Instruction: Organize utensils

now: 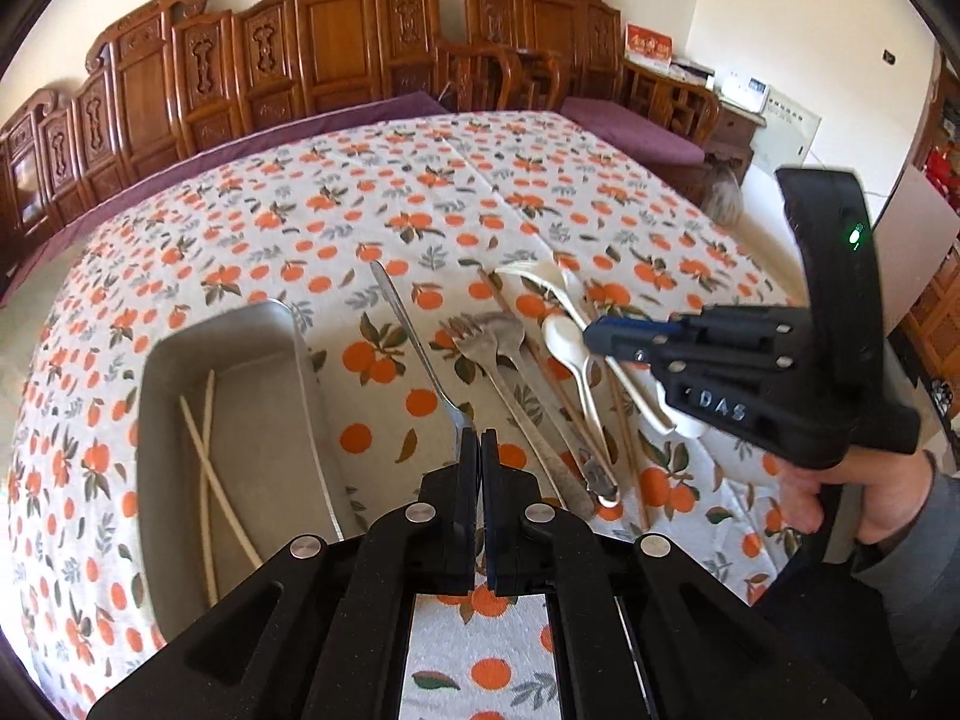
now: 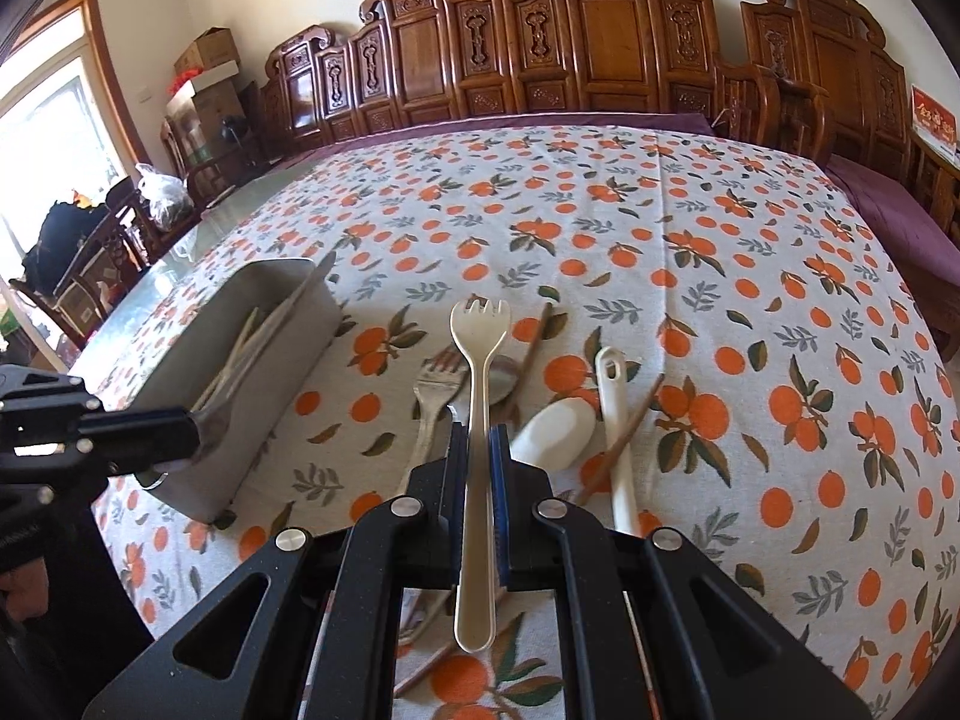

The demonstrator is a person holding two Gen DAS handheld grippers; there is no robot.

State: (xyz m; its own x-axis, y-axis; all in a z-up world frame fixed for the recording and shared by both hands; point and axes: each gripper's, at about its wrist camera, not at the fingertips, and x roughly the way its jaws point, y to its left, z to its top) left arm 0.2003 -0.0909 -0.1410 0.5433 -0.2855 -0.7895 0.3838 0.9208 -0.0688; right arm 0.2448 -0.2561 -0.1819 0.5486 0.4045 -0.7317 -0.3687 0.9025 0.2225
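Cream plastic spork [image 2: 478,420] sits clamped in the right hand-held gripper [image 2: 478,450], its long axis along the fingers, tines forward. The tray [image 2: 252,384] lies to its left, beyond the loose utensils [image 2: 438,396] on the bench. The left hand-held gripper [image 1: 480,450], nearer the tray, clamps a metal spoon [image 1: 414,336], handle forward.

My left gripper [image 1: 480,444] with jaws pinched on a metal spoon [image 1: 414,339], grey tray [image 1: 240,420] holding chopsticks [image 1: 207,468] on my left, utensil pile [image 1: 540,372] on the counter [image 1: 360,192] right
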